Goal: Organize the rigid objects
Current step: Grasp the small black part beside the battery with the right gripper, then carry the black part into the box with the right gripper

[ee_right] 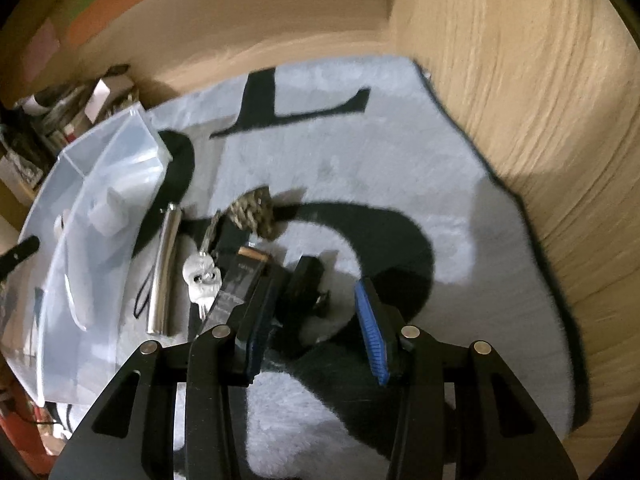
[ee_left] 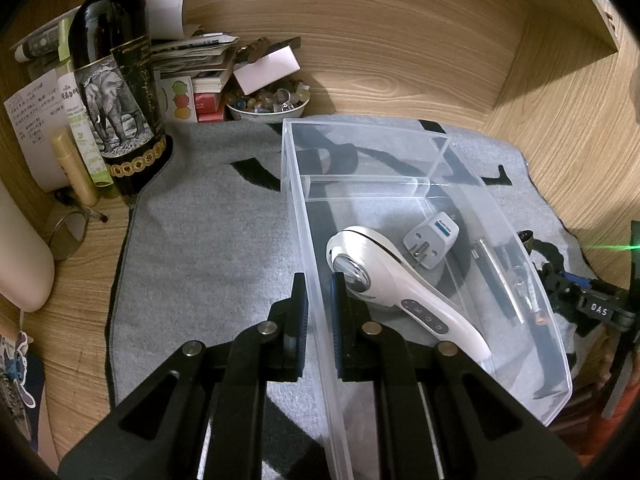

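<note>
A clear plastic box (ee_left: 496, 200) lies on a grey mat. Inside it are a white handheld device (ee_left: 384, 276) and a grey plug adapter (ee_left: 432, 240). My left gripper (ee_left: 319, 292) is shut on the box's left wall (ee_left: 298, 184), one finger on each side. In the right wrist view my right gripper (ee_right: 320, 300) is open over the mat beside the box (ee_right: 80, 240). Between its fingers lies a small black object (ee_right: 304, 284). Left of it lie a battery (ee_right: 236, 284), a key with a braided fob (ee_right: 202, 276) and a silver tube (ee_right: 164, 272).
A dark wine bottle (ee_left: 116, 80) stands at the mat's back left with tubes, papers and a bowl of stones (ee_left: 268, 100). Wooden walls close the back and the right side. The grey mat (ee_right: 360, 168) has large black letters.
</note>
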The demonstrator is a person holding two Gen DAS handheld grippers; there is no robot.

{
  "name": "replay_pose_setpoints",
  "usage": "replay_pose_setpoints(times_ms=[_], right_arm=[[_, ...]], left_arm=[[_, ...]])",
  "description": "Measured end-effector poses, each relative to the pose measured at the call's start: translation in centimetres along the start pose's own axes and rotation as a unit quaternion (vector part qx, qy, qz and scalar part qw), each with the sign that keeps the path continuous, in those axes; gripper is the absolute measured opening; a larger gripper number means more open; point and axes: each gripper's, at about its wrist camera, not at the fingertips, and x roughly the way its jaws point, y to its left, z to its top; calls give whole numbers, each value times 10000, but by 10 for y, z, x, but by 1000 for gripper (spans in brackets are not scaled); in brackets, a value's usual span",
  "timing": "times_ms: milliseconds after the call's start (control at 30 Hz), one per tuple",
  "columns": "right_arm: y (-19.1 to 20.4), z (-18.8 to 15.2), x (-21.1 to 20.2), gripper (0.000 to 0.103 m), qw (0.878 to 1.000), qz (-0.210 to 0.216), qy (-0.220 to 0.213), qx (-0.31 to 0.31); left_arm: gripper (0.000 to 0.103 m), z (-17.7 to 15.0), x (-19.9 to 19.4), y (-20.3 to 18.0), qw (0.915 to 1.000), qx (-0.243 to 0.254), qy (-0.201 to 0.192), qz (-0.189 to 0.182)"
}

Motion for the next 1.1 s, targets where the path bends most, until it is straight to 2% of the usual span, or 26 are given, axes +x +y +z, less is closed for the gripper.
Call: replay_pose_setpoints(times_ms=[100, 233, 600, 1100], right_arm=[[-2, -1, 3, 26, 9998, 167, -3, 108], [0, -2, -3, 23, 9998, 124, -159, 52], [21, 21, -28, 23, 9969, 137, -716, -281], [100, 56, -52, 23, 9798, 851, -1386, -1160]], left_arm=[[10, 0, 0, 0, 10000, -7, -3, 2], [10, 0, 0, 0, 10000, -6, -4, 0], [10, 0, 0, 0, 10000, -6, -1, -4], [10, 0, 0, 0, 10000, -12, -4, -5]])
